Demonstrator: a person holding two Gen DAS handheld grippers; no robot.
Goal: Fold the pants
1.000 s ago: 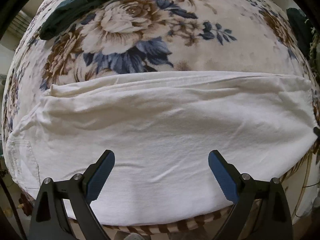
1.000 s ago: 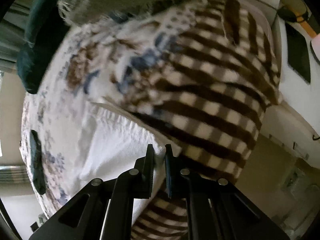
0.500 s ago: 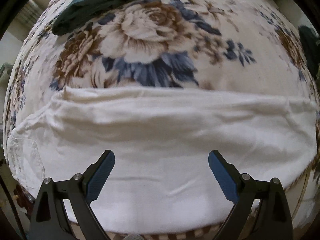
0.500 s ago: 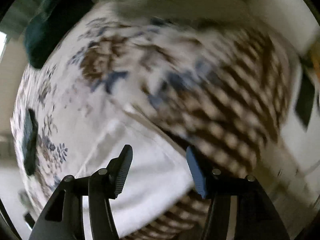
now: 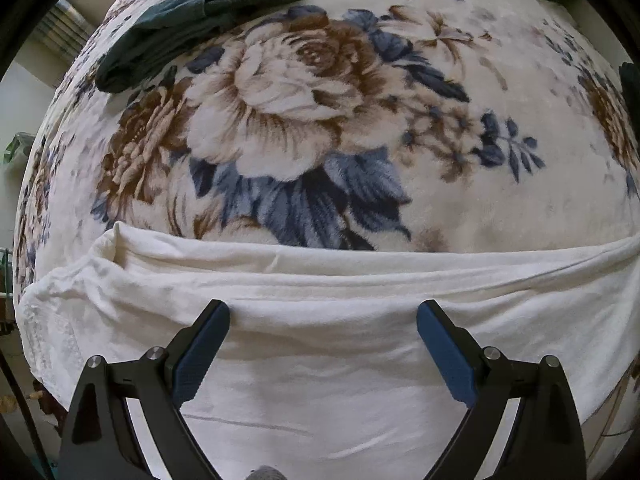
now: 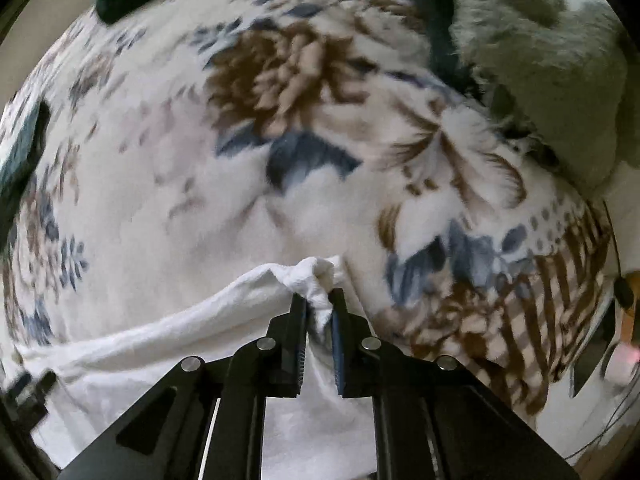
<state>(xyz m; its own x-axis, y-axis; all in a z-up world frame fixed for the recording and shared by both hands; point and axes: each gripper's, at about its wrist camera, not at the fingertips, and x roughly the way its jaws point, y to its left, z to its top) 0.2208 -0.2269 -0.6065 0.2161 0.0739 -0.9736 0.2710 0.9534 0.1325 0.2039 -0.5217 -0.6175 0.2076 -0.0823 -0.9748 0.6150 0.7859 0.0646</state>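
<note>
— Across the lower half of the left wrist view, what lies there?
— The white pants [image 5: 340,320], spread flat on the floral blanket [image 5: 460,80] that covers the bed, folded edge running left to right. The left gripper [image 5: 323,316] hangs over them with its blue-padded fingers [image 5: 202,350] spread wide, nothing between them.
— And the right gripper [image 6: 319,300]?
— Bottom centre of its own view. Its fingers [image 6: 298,340] have just been closing and now pinch a bunched corner of the pants, the cloth puckered up above the tips.
— Anything else on the bed?
— A dark green folded garment [image 5: 200,12] in the upper left of the left view, well apart from the pants, and a grey fuzzy cushion [image 6: 540,60] at the upper right of the right view.
</note>
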